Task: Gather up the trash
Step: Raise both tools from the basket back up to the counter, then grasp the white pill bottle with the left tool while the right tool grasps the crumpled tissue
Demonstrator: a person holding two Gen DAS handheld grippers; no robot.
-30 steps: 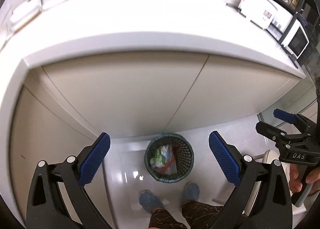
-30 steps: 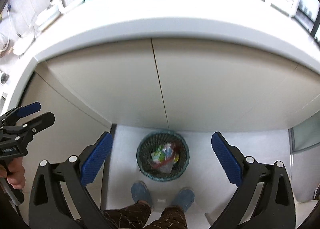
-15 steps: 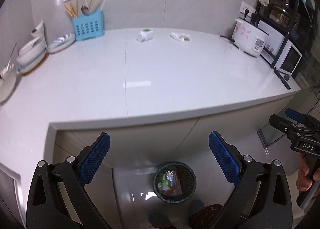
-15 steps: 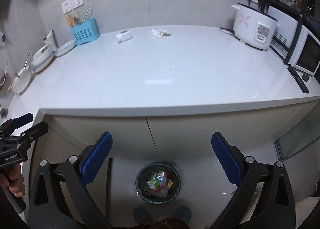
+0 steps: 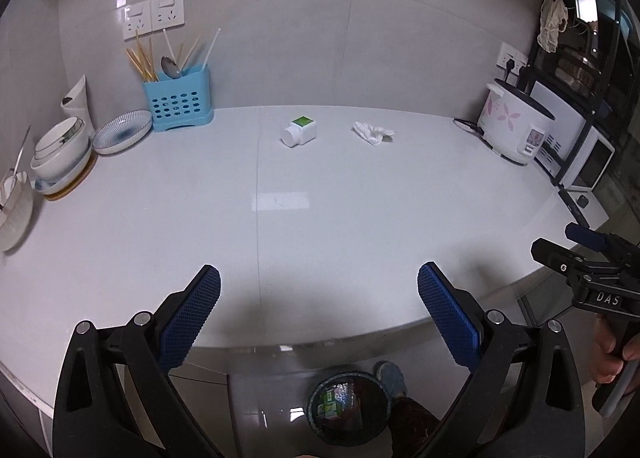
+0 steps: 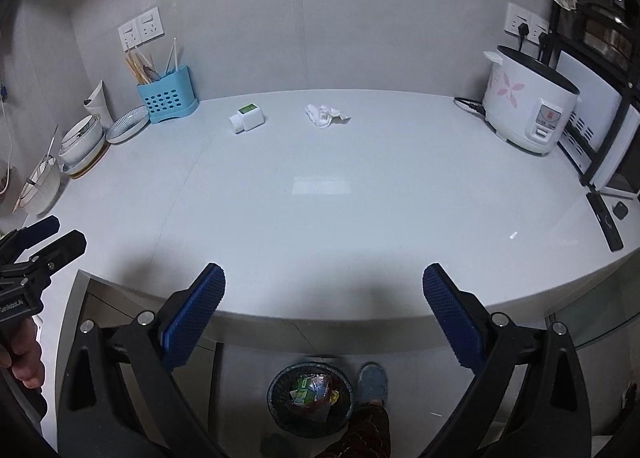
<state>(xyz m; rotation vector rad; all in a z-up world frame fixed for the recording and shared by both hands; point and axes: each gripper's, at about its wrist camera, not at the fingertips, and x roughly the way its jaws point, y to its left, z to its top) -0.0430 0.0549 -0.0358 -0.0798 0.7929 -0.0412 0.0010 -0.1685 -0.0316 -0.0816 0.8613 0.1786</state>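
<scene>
A white pill bottle with a green label (image 5: pixel 299 131) lies on its side at the back of the white counter; it also shows in the right wrist view (image 6: pixel 247 118). A crumpled white tissue (image 5: pixel 374 132) lies to its right, also in the right wrist view (image 6: pixel 326 115). A dark mesh trash basket (image 5: pixel 349 407) holding wrappers stands on the floor below the counter edge, also in the right wrist view (image 6: pixel 311 398). My left gripper (image 5: pixel 318 312) is open and empty above the counter's front edge. My right gripper (image 6: pixel 324 312) is open and empty beside it.
A blue utensil holder (image 5: pixel 178 98), a patterned plate (image 5: pixel 122 131) and stacked bowls (image 5: pixel 60 156) stand at the back left. A rice cooker (image 5: pixel 518 124) and a microwave on a black rack (image 5: pixel 586 154) stand at the right. The person's shoe (image 6: pixel 372 382) is by the basket.
Both grippers have tilted up from looking down at the trash basket and cabinet front to facing the countertop. The bottle and tissue have come into full view. Both stay open.
</scene>
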